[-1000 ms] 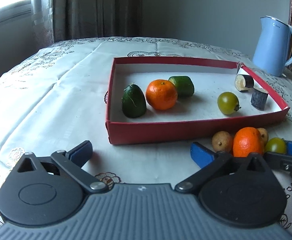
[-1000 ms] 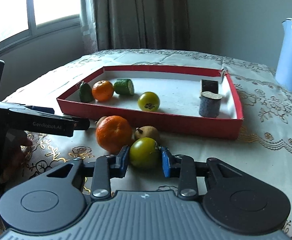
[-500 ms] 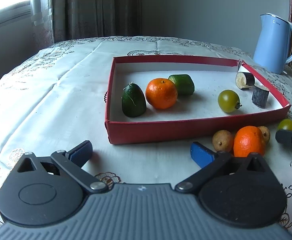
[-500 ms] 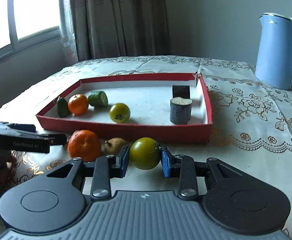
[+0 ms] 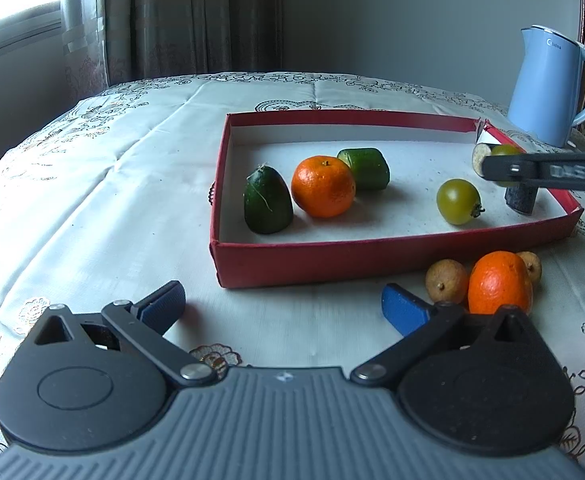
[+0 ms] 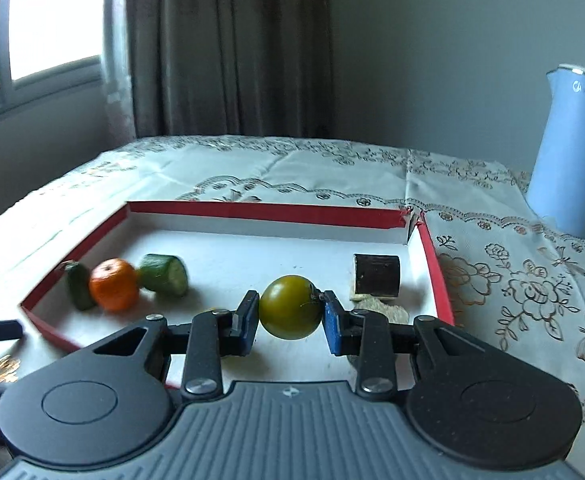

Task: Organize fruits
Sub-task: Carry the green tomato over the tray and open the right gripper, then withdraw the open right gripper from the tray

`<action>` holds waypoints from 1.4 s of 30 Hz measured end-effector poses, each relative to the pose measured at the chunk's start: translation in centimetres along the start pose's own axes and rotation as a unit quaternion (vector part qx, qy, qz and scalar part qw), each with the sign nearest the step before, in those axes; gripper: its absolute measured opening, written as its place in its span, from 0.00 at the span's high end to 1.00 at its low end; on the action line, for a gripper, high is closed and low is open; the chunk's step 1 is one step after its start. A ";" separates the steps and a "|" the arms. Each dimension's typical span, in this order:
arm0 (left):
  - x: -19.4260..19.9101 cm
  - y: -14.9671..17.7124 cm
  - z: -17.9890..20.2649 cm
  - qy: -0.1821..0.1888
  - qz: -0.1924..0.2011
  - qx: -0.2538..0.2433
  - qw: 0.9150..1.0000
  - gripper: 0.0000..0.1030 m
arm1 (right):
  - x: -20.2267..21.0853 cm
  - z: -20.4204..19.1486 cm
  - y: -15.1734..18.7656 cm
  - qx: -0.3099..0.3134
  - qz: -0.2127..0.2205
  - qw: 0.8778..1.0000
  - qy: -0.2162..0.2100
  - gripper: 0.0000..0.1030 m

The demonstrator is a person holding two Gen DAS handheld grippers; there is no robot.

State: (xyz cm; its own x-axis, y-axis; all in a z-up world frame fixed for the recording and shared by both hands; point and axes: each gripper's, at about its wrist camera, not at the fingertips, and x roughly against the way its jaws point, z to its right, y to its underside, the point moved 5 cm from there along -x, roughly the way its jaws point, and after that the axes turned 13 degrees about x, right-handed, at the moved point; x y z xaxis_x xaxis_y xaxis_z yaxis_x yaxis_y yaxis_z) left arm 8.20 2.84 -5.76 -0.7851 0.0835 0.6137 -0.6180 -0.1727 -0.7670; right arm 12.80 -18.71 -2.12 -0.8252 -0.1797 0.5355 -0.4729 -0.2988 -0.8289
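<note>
A table covered in a pale embroidered cloth [image 5: 92,208] fills both views. At about 1 o'clock in the left wrist view stands a light blue kettle [image 5: 548,88], well apart from the fruit. At the centre lies a shallow red tray [image 5: 332,260] with a white floor. Inside it, toward 10 o'clock, a dark green cucumber end [image 5: 267,200], a tangerine [image 5: 323,186] and a cut cucumber piece [image 5: 364,168] sit touching in a row. A green tomato [image 5: 457,201] lies alone toward 3 o'clock, and two dark eggplant chunks [image 6: 376,276] sit near the tray's right wall.

The left gripper [image 5: 282,308] hovers low at 6 o'clock over bare cloth, its blue fingers spread wide with nothing between them. Just beside its right finger, outside the tray's front wall, rest a second tangerine [image 5: 498,280] and two small brown longans [image 5: 446,281].

The right gripper [image 6: 291,318] pinches a second green tomato [image 6: 290,313] between its blue pads, held above the tray's floor near the eggplant chunks.
</note>
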 end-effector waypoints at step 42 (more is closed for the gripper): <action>0.0 0.0 0.0 -0.001 0.000 -0.001 1.000 0.00 | 2.7 0.4 1.3 -0.027 -0.007 1.000 0.001 0.57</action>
State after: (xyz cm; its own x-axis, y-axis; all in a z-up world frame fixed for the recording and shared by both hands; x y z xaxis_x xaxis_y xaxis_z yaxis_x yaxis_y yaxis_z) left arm 8.19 2.81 -5.75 -0.7847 0.0814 0.6145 -0.6184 -0.1716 -0.7669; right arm 10.08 -19.93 -1.75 -0.8190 -0.1750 0.5464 -0.4998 -0.2499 -0.8293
